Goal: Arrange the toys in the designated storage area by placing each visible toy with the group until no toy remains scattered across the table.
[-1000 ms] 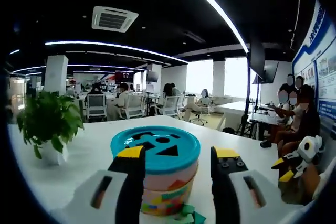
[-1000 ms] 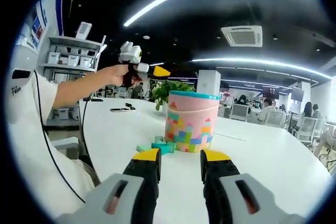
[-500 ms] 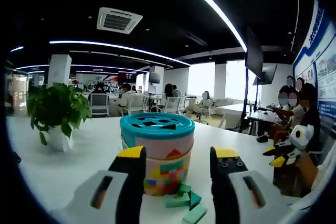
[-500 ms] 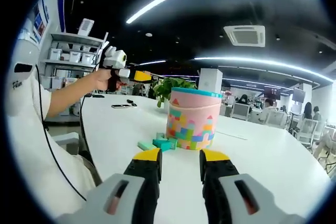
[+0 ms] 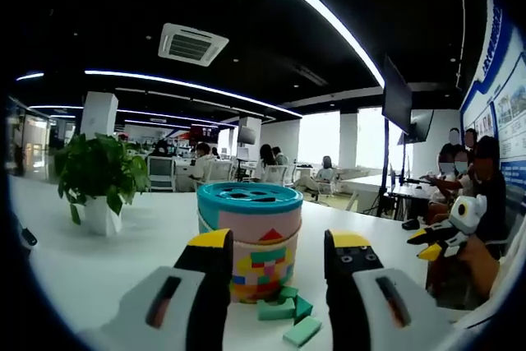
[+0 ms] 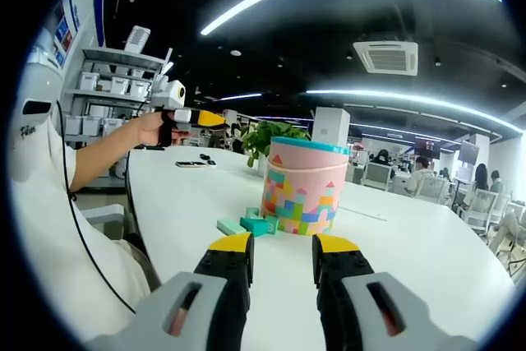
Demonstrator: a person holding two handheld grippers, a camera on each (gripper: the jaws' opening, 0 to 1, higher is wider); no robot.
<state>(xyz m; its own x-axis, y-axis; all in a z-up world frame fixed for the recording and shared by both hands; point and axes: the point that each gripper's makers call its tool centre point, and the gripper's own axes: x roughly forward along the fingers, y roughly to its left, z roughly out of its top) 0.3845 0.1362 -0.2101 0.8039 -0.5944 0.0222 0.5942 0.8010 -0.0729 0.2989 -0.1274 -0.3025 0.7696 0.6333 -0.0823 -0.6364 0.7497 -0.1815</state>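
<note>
The pink cylindrical toy bucket with a teal shape-sorter lid (image 5: 249,240) stands upright on the white table (image 6: 411,244), and several teal-green blocks (image 6: 246,224) lie loose at its base, touching or just beside it, so by my judgement the sorting is not finished. Both the left gripper (image 5: 275,252) and right gripper (image 6: 281,254) hover short of the blocks, jaws apart and empty.

We see an open office under a dark ceiling (image 5: 123,6) crossed by long light strips (image 5: 312,14), with a ceiling air vent (image 5: 193,44). A white table (image 6: 427,252) carries a potted plant (image 5: 99,182). Bright windows (image 5: 320,133) stand beyond white office chairs (image 5: 218,172). A shelving unit (image 6: 103,92) holds boxes.
</note>
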